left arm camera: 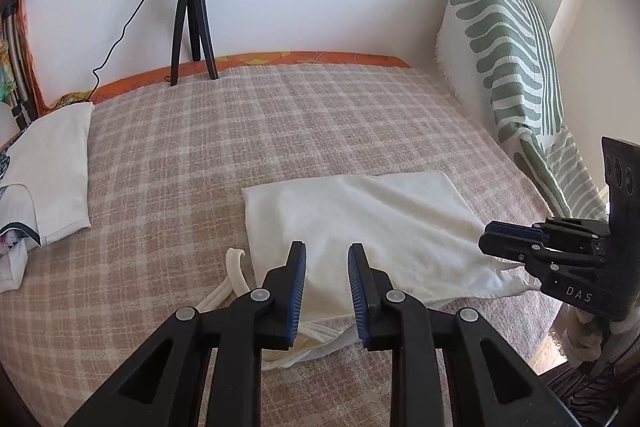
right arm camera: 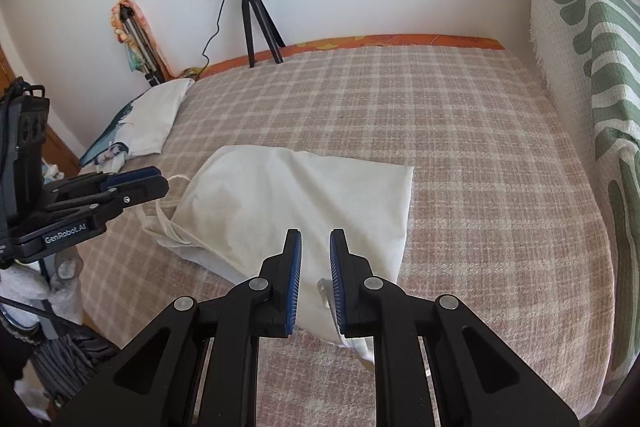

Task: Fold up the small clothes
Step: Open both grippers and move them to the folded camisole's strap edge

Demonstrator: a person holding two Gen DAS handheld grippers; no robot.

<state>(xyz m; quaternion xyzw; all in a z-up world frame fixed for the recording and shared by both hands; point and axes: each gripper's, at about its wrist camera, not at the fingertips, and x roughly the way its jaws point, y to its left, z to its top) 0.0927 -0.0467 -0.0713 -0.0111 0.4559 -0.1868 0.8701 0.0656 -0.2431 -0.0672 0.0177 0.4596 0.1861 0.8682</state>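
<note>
A cream-white small garment (left arm camera: 372, 227) lies partly folded on the checked bed cover (left arm camera: 240, 131), with straps (left arm camera: 236, 267) trailing at its near left. It also shows in the right wrist view (right arm camera: 288, 199). My left gripper (left arm camera: 327, 251) is open and empty, hovering over the garment's near edge. My right gripper (right arm camera: 315, 239) is open and empty over the garment's near right corner. The right gripper shows from the side in the left wrist view (left arm camera: 496, 235), and the left gripper in the right wrist view (right arm camera: 156, 179).
A pile of white and printed clothes (left arm camera: 48, 171) lies at the bed's left edge. A ring light on a black tripod (left arm camera: 192, 27) stands at the back by the wall. A green-patterned throw (left arm camera: 512, 67) covers the right side. The bed's front edge is close.
</note>
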